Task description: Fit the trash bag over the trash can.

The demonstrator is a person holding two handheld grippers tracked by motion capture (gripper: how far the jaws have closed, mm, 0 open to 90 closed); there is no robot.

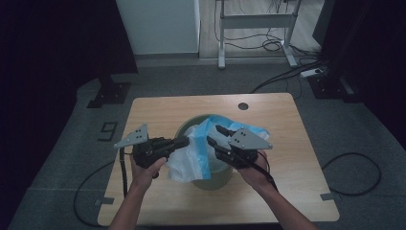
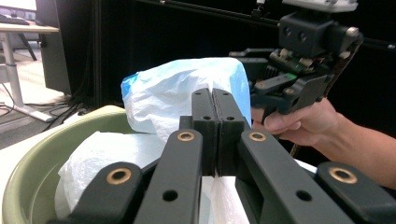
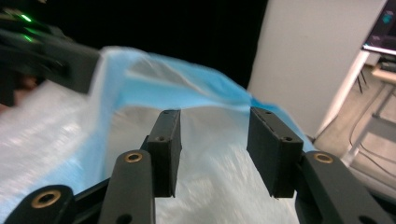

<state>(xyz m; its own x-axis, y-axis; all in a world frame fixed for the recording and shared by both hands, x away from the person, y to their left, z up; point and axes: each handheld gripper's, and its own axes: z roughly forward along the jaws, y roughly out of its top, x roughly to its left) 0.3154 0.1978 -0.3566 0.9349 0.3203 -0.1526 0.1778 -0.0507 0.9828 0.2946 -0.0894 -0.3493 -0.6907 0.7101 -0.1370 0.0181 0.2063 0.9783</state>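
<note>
Left gripper (image 1: 184, 141): jaws pressed together on a fold of white plastic bag (image 1: 191, 155), at the left rim of the green bin (image 1: 218, 178). Right gripper (image 1: 214, 135): jaws parted, nothing pinched, just over the bag's blue edge on the right. Bin: middle of wooden table (image 1: 158, 108), bag draped over its near-left rim.
</note>
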